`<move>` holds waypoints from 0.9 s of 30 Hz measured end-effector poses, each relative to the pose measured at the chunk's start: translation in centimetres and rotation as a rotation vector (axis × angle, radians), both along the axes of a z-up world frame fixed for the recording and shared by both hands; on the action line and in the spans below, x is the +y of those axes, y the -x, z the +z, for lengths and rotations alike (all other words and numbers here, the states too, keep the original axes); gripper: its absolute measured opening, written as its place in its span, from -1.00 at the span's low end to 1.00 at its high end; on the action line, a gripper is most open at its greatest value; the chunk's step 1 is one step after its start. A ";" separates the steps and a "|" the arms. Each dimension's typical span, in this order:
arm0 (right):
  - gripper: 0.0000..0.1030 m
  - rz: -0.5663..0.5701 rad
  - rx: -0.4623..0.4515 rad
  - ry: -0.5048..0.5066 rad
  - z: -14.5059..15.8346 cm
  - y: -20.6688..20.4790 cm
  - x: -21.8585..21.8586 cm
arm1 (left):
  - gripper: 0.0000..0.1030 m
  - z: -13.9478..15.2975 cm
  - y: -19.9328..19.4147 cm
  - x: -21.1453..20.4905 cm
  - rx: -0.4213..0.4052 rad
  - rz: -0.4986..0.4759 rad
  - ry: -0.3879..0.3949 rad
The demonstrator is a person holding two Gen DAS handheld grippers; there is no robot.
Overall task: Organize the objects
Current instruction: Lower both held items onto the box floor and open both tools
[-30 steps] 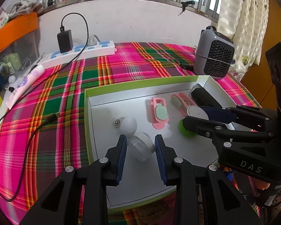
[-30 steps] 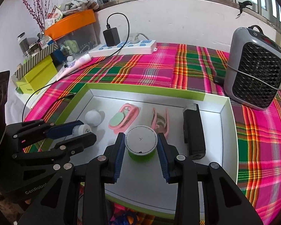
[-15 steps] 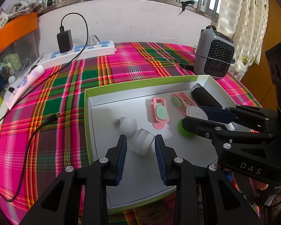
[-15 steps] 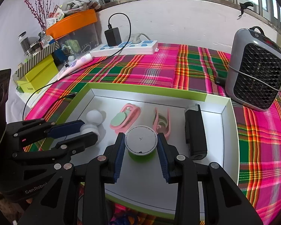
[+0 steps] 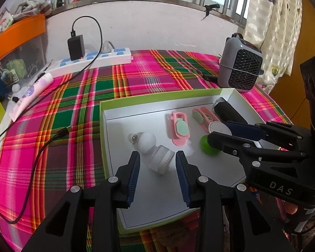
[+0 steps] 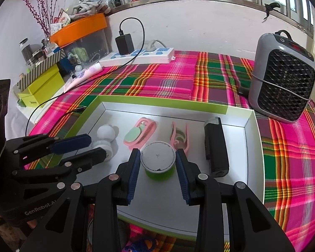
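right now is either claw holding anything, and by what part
Nothing is held. The left claw stands open around the white brush head; the right claw stands open around the green cup, both untouched.

The left hand-held gripper [image 5: 157, 159] hangs over a white tray [image 5: 157, 193] on a plaid cloth [image 5: 73, 105], its jaws parted either side of a white brush head [image 5: 160, 161] without touching it. The right hand-held gripper [image 5: 217, 135] straddles a green cup [image 5: 208, 145].
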State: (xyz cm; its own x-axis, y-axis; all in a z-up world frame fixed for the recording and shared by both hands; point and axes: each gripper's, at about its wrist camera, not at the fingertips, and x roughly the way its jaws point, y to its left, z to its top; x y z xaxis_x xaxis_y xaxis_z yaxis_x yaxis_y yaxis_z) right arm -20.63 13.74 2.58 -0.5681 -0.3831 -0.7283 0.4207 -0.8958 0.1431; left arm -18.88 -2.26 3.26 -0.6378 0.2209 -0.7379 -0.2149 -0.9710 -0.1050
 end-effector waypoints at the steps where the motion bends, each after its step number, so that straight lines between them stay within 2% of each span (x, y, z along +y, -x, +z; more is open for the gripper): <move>1: -0.22 -0.001 0.000 0.004 0.0 0.0 0.1 | -0.35 0.0 0.0 -0.1 0.000 0.000 -0.001; 27: -0.18 -0.040 0.046 0.013 1.5 -3.7 1.4 | -0.28 1.7 -3.9 -1.2 0.050 0.027 -0.028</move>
State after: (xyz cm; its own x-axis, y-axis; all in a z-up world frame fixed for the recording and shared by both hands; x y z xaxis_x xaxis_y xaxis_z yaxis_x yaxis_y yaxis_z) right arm -16.89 15.14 4.06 -0.6162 -0.3686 -0.6960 0.3913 -0.9102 0.1356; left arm -14.97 -3.42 4.94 -0.6795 0.2238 -0.6987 -0.1946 -0.9732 -0.1225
